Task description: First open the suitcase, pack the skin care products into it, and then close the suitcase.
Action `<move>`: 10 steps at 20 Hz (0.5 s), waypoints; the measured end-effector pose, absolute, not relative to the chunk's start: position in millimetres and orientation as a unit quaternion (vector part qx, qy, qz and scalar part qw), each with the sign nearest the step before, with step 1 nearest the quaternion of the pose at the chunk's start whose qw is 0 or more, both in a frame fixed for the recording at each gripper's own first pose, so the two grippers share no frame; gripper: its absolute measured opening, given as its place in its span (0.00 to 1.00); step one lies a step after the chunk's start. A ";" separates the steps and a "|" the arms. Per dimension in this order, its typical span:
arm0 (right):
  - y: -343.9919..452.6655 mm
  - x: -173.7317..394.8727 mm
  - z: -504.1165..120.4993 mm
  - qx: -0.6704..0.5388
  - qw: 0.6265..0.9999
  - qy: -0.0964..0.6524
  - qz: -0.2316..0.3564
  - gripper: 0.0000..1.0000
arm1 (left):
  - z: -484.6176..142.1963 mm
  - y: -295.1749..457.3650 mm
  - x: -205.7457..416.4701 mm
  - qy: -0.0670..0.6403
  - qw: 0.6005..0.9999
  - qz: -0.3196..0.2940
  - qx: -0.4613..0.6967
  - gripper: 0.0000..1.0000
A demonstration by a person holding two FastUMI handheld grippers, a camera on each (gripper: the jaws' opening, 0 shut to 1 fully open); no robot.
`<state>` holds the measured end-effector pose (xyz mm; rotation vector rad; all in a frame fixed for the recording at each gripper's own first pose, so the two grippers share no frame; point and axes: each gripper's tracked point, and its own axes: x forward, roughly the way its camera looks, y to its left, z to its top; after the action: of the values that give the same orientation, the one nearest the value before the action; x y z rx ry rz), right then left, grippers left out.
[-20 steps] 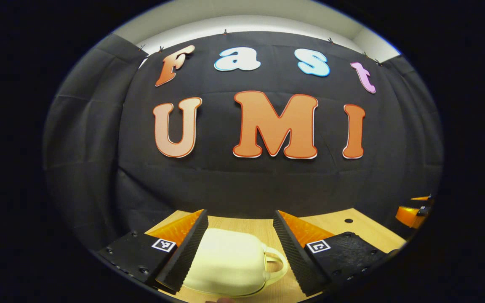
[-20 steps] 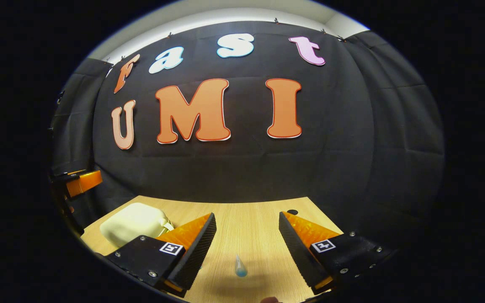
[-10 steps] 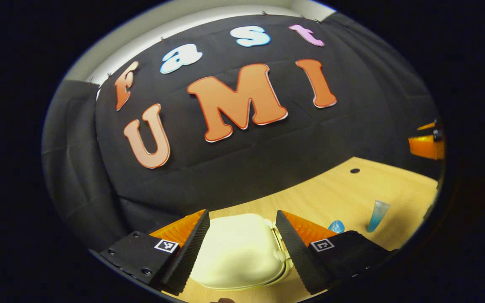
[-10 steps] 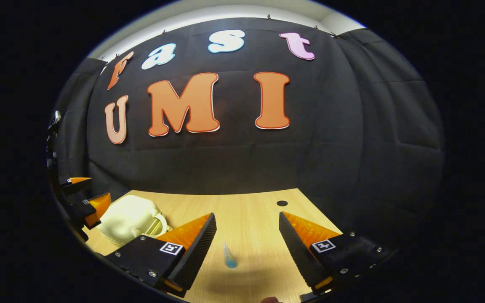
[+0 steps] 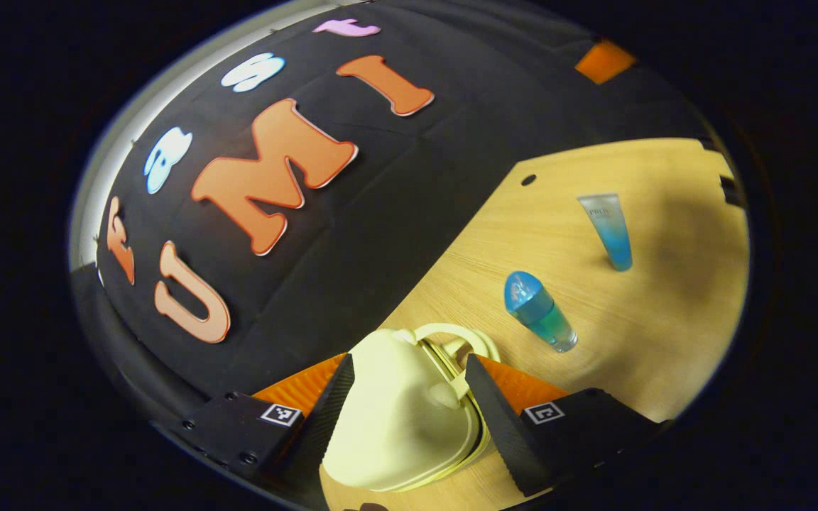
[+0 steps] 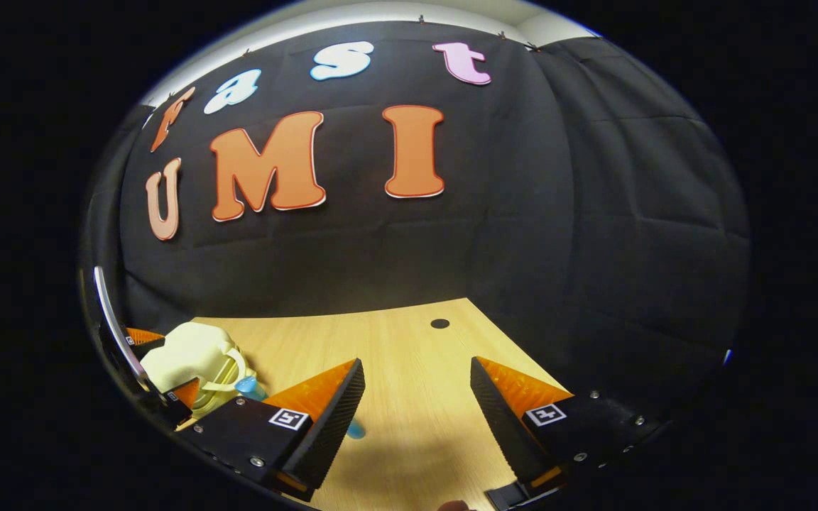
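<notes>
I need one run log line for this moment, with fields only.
phase: opening suitcase | left gripper: jaws astride suitcase | right gripper: open, over table | bottle, tube: unpacked on table

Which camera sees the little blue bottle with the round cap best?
The left gripper view: the round-capped bottle stands whole on the table beside the suitcase. In the right gripper view, the right gripper's own finger hides most of it.

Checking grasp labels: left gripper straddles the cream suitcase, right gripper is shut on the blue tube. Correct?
Not quite. The left gripper does straddle the cream suitcase, as the left gripper view shows. But the right gripper is open, with nothing held: the right gripper view shows bare table between its fingers. The blue tube stands free on the table.
</notes>
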<state>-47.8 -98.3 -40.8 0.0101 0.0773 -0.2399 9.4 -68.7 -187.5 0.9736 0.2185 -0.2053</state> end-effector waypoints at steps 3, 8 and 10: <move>-111.3 -48.6 -50.9 0.022 0.989 0.052 -0.135 0.95 | -220.4 -73.0 14.0 0.137 0.849 -0.117 0.498 0.98; -129.9 -52.0 -64.6 0.032 0.985 0.066 -0.159 0.95 | -245.3 -67.9 29.9 0.176 0.828 -0.118 0.519 0.98; -134.9 -52.5 -69.6 0.032 0.983 0.073 -0.165 0.95 | -247.6 -65.7 36.9 0.179 0.820 -0.115 0.531 0.98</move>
<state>-52.5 -134.9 -69.6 0.0635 0.1461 -0.3326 36.9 -65.7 -247.6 1.1305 0.3804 -0.2447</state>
